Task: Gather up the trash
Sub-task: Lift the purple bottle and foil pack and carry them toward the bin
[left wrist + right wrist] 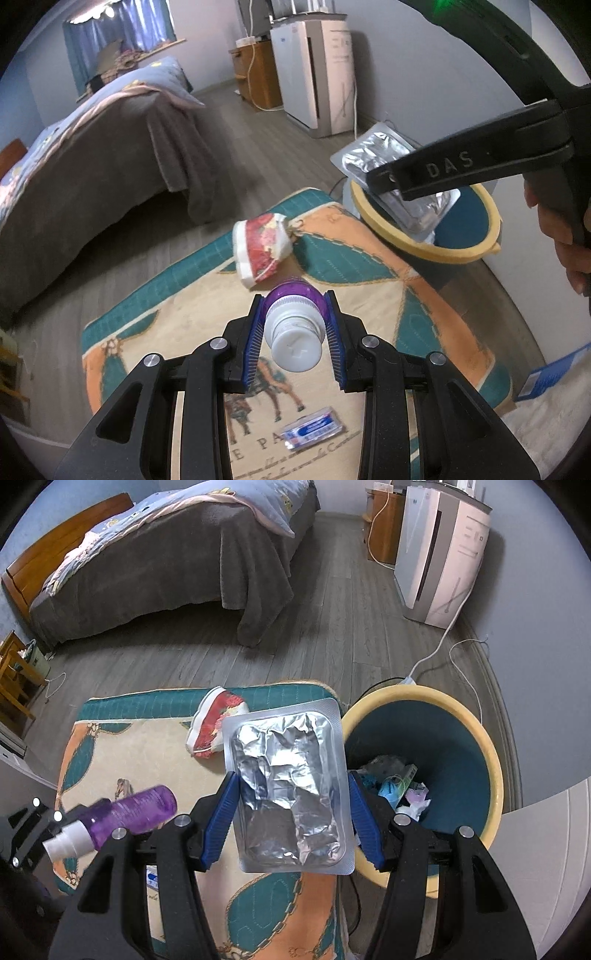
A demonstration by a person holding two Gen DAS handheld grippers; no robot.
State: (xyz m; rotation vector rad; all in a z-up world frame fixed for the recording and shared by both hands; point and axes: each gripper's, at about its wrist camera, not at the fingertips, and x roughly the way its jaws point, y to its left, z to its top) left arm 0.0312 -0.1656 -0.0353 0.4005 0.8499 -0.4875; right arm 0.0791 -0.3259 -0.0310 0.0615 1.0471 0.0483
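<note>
While the left jaws pinch the purple bottle [293,325], the right jaws clamp the foil tray [290,794] crosswise.

left wrist: sits close above the patterned mat [177,314], faces steeply down and out toward the bed [92,147] | right wrist: close above the mat's bin-side edge, faces steeply down, trash bin [476,734] beside the mat | shared: mat, bed, bin, white appliance [439,554] beyond the mat
</note>
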